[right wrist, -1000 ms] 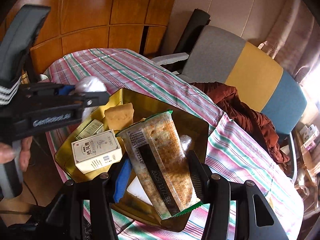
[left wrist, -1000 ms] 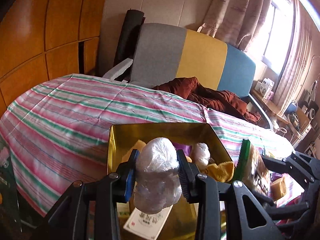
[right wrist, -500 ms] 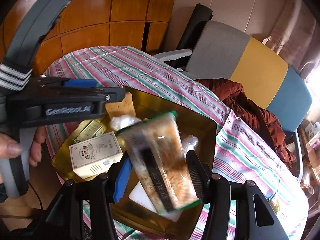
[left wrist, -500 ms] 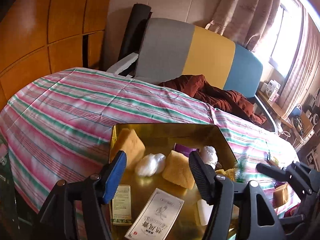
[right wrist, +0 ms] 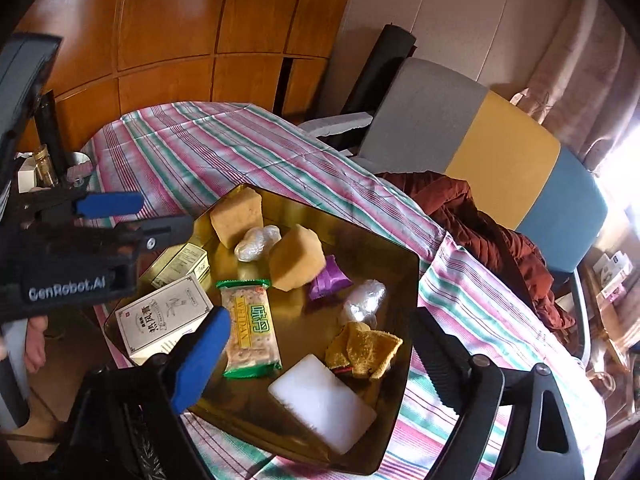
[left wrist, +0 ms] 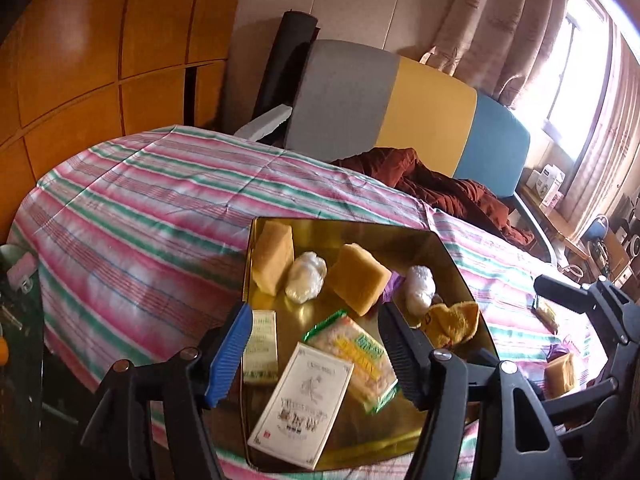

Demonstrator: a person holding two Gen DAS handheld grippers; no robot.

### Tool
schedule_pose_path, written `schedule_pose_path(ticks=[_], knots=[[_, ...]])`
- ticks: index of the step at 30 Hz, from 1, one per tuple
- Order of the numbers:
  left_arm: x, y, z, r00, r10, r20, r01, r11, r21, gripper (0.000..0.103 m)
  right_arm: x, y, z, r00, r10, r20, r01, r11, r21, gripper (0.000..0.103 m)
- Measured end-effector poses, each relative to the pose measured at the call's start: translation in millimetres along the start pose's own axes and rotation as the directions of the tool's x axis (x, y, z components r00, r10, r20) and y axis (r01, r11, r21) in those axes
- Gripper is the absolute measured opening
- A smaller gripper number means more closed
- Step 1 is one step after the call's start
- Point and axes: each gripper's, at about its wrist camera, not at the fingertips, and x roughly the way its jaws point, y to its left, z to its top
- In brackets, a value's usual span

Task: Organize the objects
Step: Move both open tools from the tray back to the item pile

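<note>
On the gold tray (right wrist: 412, 276), near its front edge, the cracker packet (right wrist: 250, 330) is lying flat beside the white box (right wrist: 166, 322), with 2 sponges (right wrist: 296, 264), 2 wrapped bundles (right wrist: 256, 242), a purple sachet (right wrist: 329, 281), a yellow cloth (right wrist: 366, 348) and a white block (right wrist: 322, 410) crowding around it. Both grippers are hovering with jaws spread apart and empty: the right gripper (right wrist: 316, 356) over the tray's front edge, the left gripper (left wrist: 312, 350) over the box. The tray is overhanging the striped tablecloth (left wrist: 140, 208) at the table's edge, so a downward push there is likely to tip it.
</note>
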Motion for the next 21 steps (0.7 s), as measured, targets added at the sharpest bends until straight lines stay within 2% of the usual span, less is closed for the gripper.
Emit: schedule_pose_path(ticks=[9, 21], knots=[[-10, -8, -20, 0.999, 0.032, -0.005, -0.032, 0.999, 0.022, 0.066, -10, -2, -14, 1.000, -0.031, 0.005, 0.031, 0.999, 0.031, 0.099], [-18, -52, -34, 0.998, 0.063, 0.023, -0.065, 0.987, 0.148, 0.066, -14, -37, -52, 0.997, -0.074, -0.029, 0.078, 0.983, 0.166, 0.103]])
